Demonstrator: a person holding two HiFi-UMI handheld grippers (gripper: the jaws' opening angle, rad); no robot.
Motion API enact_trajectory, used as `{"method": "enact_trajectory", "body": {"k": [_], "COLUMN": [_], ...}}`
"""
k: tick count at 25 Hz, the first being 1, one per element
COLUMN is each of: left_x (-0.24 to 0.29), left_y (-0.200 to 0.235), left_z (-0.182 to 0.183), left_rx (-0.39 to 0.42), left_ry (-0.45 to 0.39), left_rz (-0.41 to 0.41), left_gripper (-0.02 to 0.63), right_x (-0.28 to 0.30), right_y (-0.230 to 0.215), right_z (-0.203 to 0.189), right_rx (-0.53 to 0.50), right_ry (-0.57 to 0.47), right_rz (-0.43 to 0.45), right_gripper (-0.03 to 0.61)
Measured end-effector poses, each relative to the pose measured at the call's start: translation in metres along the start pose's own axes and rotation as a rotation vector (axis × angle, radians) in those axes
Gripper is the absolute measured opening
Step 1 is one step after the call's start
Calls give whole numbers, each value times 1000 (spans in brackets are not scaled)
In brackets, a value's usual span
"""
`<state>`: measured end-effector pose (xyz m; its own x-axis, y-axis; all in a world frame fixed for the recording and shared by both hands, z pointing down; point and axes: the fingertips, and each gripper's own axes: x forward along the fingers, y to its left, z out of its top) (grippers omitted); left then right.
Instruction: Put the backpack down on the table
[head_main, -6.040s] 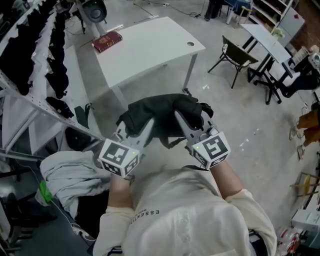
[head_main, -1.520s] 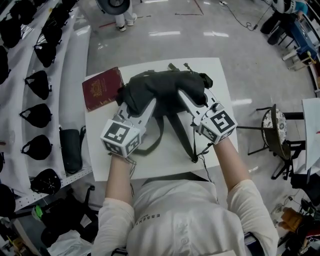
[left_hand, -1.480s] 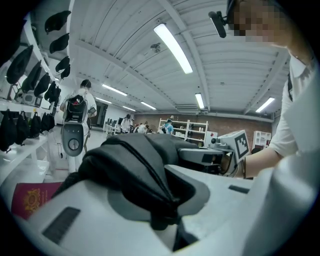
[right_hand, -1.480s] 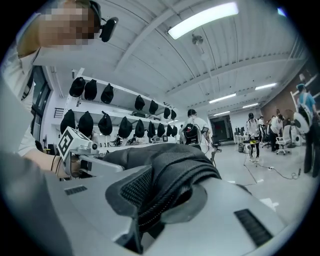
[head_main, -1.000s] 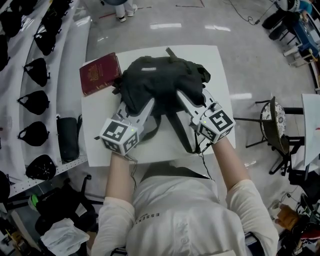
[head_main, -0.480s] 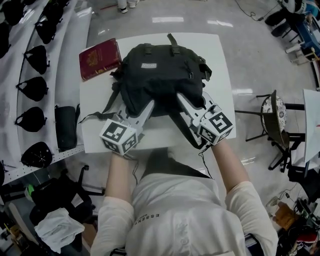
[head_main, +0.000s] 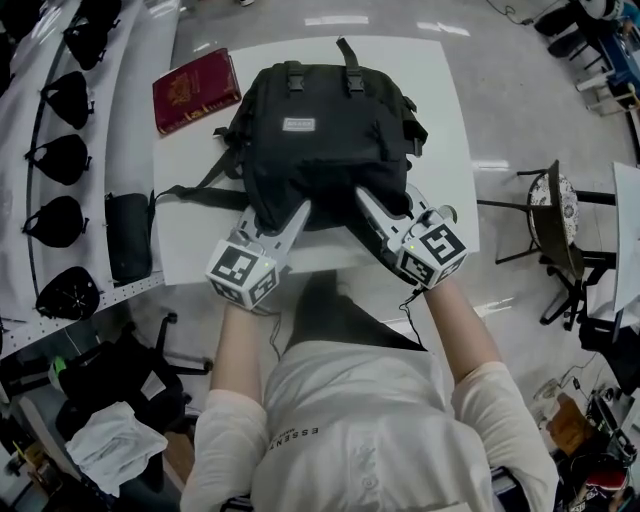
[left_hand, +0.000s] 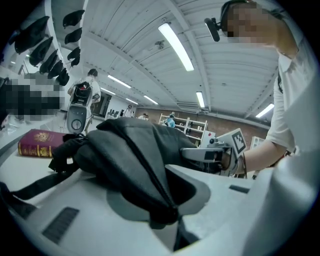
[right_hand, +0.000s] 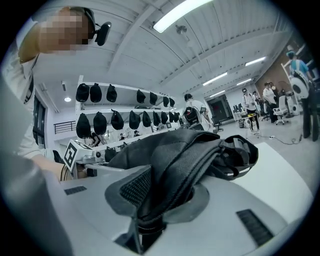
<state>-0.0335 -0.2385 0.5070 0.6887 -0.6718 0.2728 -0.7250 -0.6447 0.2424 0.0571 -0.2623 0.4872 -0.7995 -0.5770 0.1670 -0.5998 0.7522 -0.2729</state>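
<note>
A black backpack (head_main: 320, 130) lies flat on the white table (head_main: 440, 150), its top handle at the far side and one strap (head_main: 190, 192) trailing left. My left gripper (head_main: 282, 215) is shut on the fabric of its near left edge; the left gripper view shows the backpack (left_hand: 130, 150) pinched between that gripper's (left_hand: 170, 215) jaws. At the near right edge my right gripper (head_main: 375, 205) is shut on a fold and strap. In the right gripper view the backpack (right_hand: 185, 155) is clamped in the right gripper (right_hand: 145, 220).
A dark red book (head_main: 195, 90) lies at the table's far left corner. White shelving with black caps (head_main: 55, 150) and a black pouch (head_main: 128, 235) runs along the left. A chair (head_main: 560, 240) stands on the floor to the right.
The backpack, carried bunched up in both grippers, came over the table and sank onto it. It now lies spread flat with a strap out to the left. Both grippers went down with it.
</note>
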Motion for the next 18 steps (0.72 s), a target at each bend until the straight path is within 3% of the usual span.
{"method": "enact_trajectory", "body": {"k": [18], "left_x": [-14], "left_y": [-21], "left_z": [-91], "left_rx": [-130], "left_ry": [82], "left_rz": [-7], "left_gripper": [78], "right_x": [-26], "right_y": [17], "right_z": [-89], "right_rx": [85], "right_ry": [130], "right_rz": [-30], "right_gripper": [109]}}
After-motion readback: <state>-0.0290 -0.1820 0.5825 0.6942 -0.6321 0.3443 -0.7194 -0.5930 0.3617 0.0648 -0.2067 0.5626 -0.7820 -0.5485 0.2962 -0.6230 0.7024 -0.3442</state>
